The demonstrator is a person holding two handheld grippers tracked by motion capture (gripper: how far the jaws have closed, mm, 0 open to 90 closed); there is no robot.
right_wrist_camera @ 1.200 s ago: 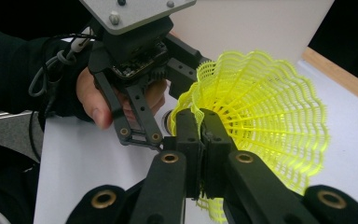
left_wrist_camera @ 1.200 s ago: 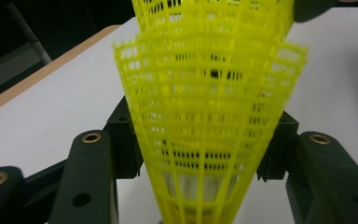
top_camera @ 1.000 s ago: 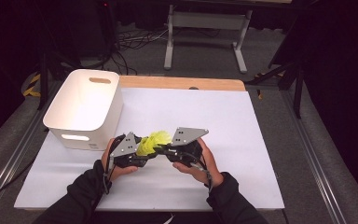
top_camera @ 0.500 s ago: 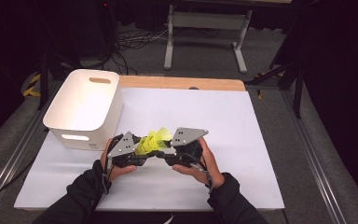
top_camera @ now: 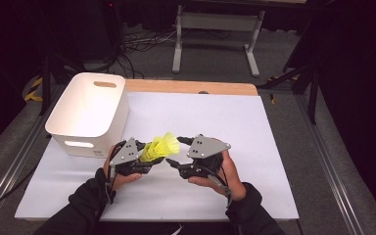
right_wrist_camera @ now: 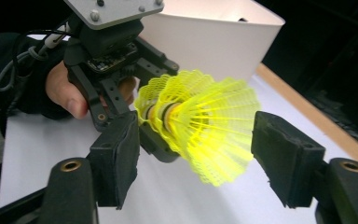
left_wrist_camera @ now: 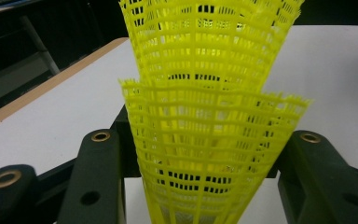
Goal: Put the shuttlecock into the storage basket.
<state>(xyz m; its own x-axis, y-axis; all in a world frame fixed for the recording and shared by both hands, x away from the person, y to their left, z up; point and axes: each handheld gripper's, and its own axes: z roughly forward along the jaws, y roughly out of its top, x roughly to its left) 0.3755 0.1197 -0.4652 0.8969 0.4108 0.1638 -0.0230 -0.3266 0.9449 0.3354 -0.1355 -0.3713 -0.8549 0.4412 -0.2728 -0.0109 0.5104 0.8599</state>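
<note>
— What colour are the shuttlecocks (right_wrist_camera: 200, 126)?

— Bright yellow, with a fine mesh of little squares across the skirts (white rings show near their bases).

— And the grippers?

— The left gripper (top_camera: 144, 159) and right gripper (top_camera: 176, 164) are black, each topped by a grey plate.

— The rest?

— A white bin (top_camera: 90, 115), and a white sheet on the table (top_camera: 215, 122) with a tan wooden edge at the far side.

The bin (top_camera: 89, 113) stands at the table's (top_camera: 235, 127) far left; the stacked shuttlecocks (top_camera: 159, 147) sit to its near right, between both grippers.
</note>
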